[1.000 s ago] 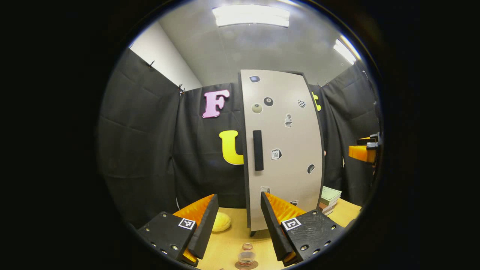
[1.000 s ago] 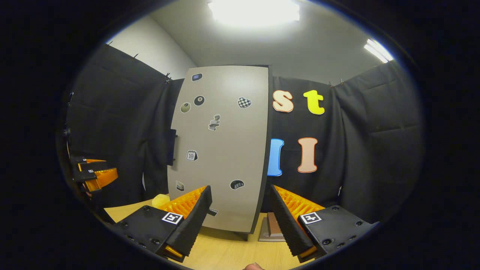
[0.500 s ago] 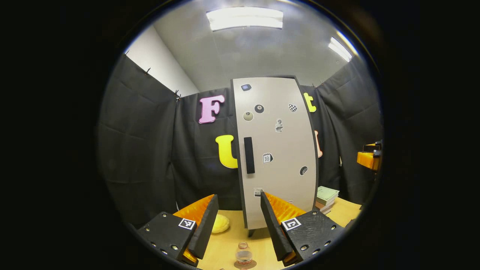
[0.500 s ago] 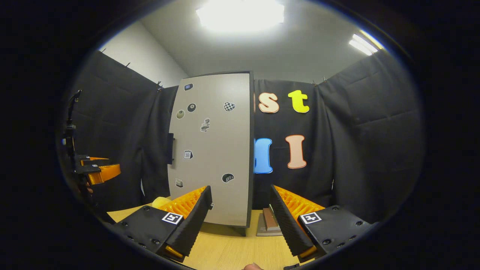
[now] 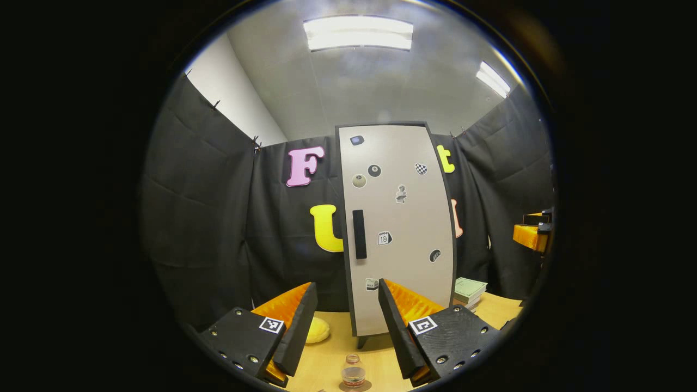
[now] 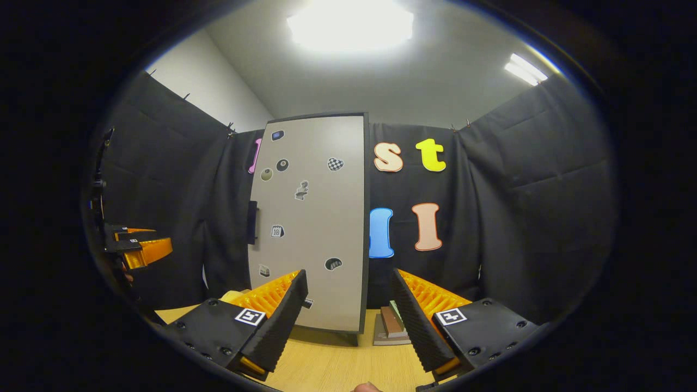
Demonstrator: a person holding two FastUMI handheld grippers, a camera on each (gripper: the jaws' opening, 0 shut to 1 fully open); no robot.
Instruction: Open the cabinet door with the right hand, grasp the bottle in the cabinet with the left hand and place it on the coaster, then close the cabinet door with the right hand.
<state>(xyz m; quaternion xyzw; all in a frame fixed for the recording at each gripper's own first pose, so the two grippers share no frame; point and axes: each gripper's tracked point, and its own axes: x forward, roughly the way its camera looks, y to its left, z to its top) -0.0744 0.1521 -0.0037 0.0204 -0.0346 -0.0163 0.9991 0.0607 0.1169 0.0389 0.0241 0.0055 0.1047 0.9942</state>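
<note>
Currently: bottle (image 5: 353,373) on coaster (image 5: 355,386), low between left gripper (image 5: 343,321) fingers, jaws spread. Cabinet door (image 6: 310,223) shut, ahead of right gripper (image 6: 348,316), also spread, empty. Recommended finish: both withdraw slowly, clear of bottle.

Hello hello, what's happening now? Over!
Both tools open, holding nothing: left tool, right tool. Bottle standing on coaster. Cabinet door shut. Nothing in the way.

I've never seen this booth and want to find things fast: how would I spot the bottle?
Find the tall grey cabinet standing on the wooden table. In front of its closed door, near the table's front edge, stands the bottle on a round coaster. It is small and clear, unlike the soft yellow lump to its left.
</note>
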